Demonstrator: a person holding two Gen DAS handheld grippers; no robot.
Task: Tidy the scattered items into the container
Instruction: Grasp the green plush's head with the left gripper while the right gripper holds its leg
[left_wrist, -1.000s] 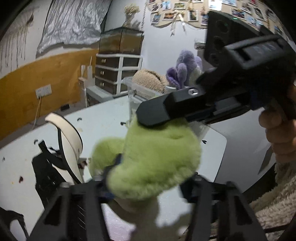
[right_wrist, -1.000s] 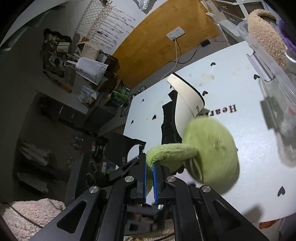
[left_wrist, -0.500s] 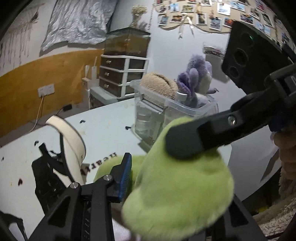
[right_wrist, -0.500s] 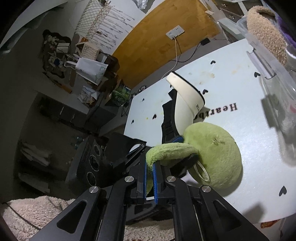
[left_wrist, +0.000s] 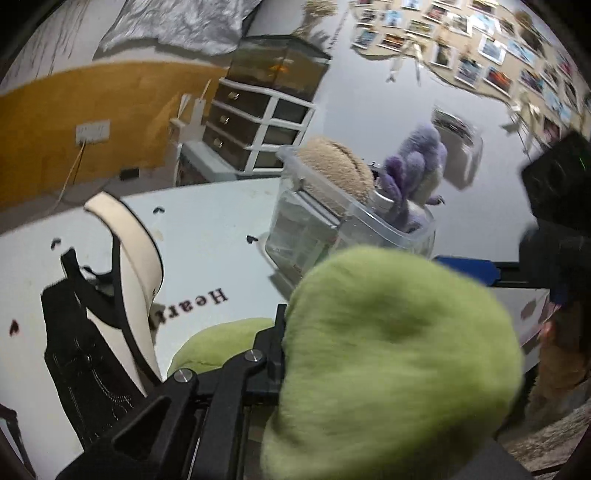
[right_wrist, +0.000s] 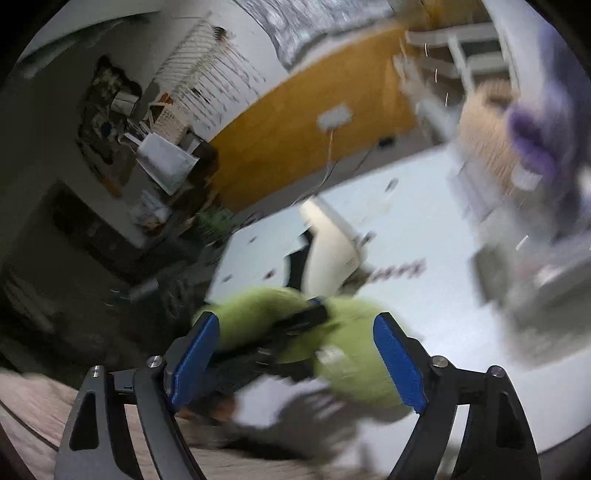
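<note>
A fluffy green plush toy (left_wrist: 391, 362) fills the lower right of the left wrist view. My left gripper (left_wrist: 332, 350) is shut on it; only the left finger (left_wrist: 269, 343) shows, the other is hidden behind the plush. In the blurred right wrist view my right gripper (right_wrist: 295, 362) stands open, its blue pads (right_wrist: 395, 365) either side of the green plush (right_wrist: 351, 354) without pinching it. The left gripper's black finger crosses the plush there. The clear plastic container (left_wrist: 354, 236) stands behind on the white table (left_wrist: 221, 221), holding a tan plush (left_wrist: 332, 166) and a purple plush (left_wrist: 413, 162).
A white visor cap (left_wrist: 136, 258) with black straps (left_wrist: 77, 343) lies on the table's left part, also seen as the visor cap (right_wrist: 332, 254) from the right wrist. A drawer unit (left_wrist: 258, 125) stands behind the table. A person's hand (left_wrist: 557, 350) holds the right gripper.
My right gripper has opened and let go of the plush's limb, moving fast. The left gripper now grips the green plush, which sits closer and higher.
</note>
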